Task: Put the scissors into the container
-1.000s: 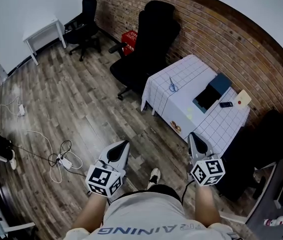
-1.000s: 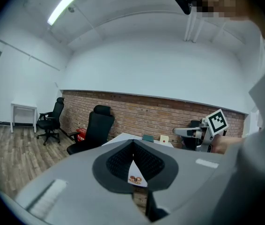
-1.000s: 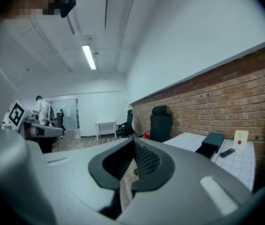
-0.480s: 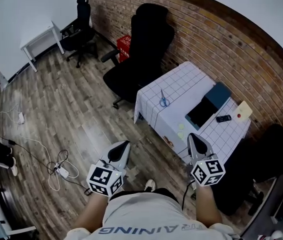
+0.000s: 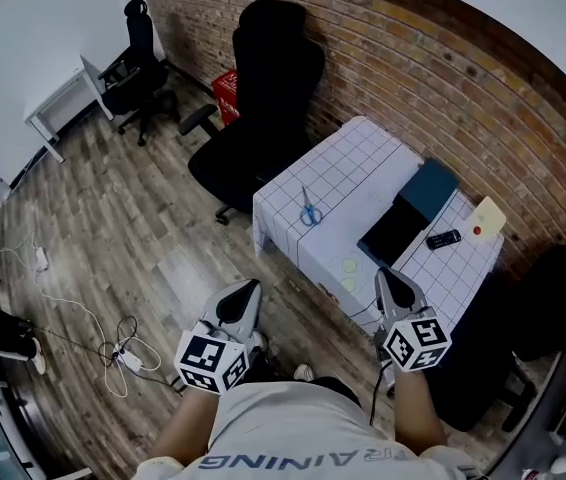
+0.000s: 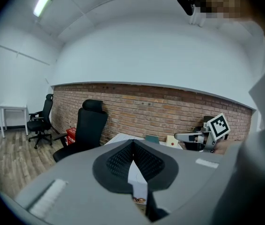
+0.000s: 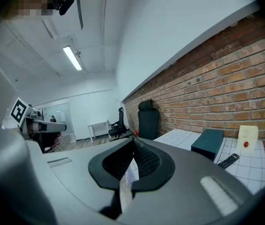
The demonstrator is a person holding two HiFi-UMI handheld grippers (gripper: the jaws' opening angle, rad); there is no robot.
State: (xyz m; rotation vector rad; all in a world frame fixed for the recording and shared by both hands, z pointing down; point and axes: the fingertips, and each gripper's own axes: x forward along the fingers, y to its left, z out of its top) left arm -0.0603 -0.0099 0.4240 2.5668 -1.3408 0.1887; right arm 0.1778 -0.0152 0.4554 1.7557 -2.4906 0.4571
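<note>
Blue-handled scissors lie on the near left part of a table covered with a white grid cloth. The container, a dark box with a teal lid beside it, sits further right on the same table; in the right gripper view it shows as a teal box. Both grippers are held low in front of the person, short of the table. The left gripper is shut and empty, with its pads meeting. My right gripper is shut too, with nothing in it.
A black remote and a cream card with a red dot lie at the table's right end. A tall black office chair stands left of the table against the brick wall. Cables and a power strip lie on the wooden floor.
The table with the scissors and container has drawn closer and shifted left in the head view as the person walks toward it. Both grippers stay shut and in the same carried pose.
</note>
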